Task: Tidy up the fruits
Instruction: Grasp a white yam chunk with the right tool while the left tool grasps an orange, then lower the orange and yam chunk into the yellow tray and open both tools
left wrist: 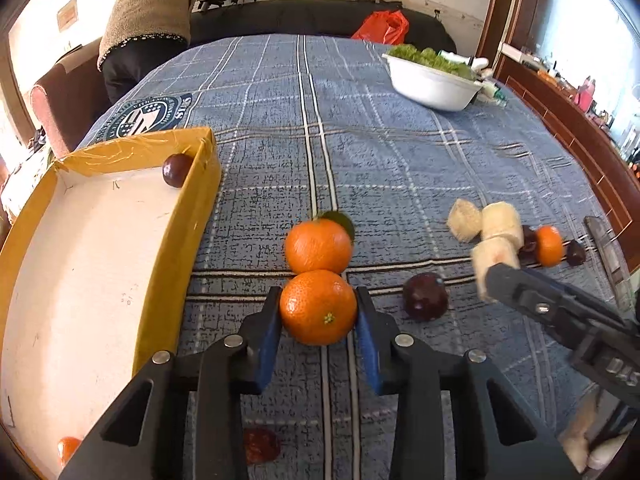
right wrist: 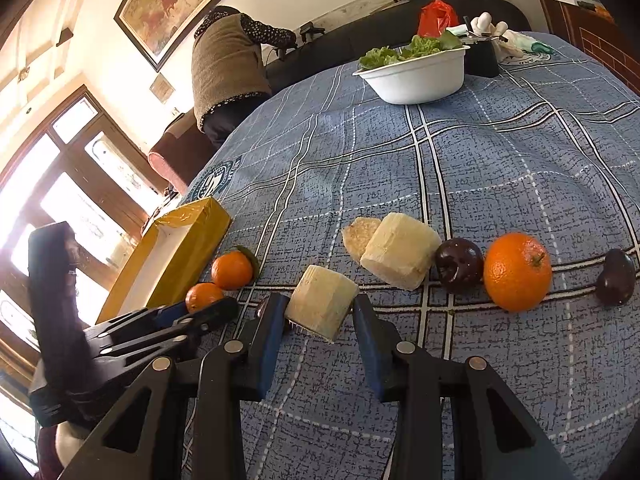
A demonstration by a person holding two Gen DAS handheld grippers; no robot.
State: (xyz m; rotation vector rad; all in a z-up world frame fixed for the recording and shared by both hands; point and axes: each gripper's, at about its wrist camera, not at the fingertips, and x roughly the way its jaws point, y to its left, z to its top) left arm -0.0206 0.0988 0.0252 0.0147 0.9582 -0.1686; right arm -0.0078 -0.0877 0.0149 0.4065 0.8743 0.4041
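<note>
Small orange fruit (left wrist: pixel 68 449) in the yellow box (left wrist: pixel 196 216): my left tool's arm covers most of it; I see only a sliver.
Red round thing (left wrist: pixel 261 445) on the blue plaid cloth (left wrist: pixel 400 152): half hidden under the left tool; I cannot name it.
Right tool (left wrist: pixel 486 280) in the left view: blurred, tips lost against a pale chunk (left wrist: pixel 490 258); grip unreadable there.
Dark fruit (right wrist: pixel 264 307) in the right view: only a sliver shows behind my right tool's finger.
Person in the brown vest (left wrist: pixel 148 4): head cut off by the top edge.
Items behind the white bowl (left wrist: pixel 432 84): too small to tell.
</note>
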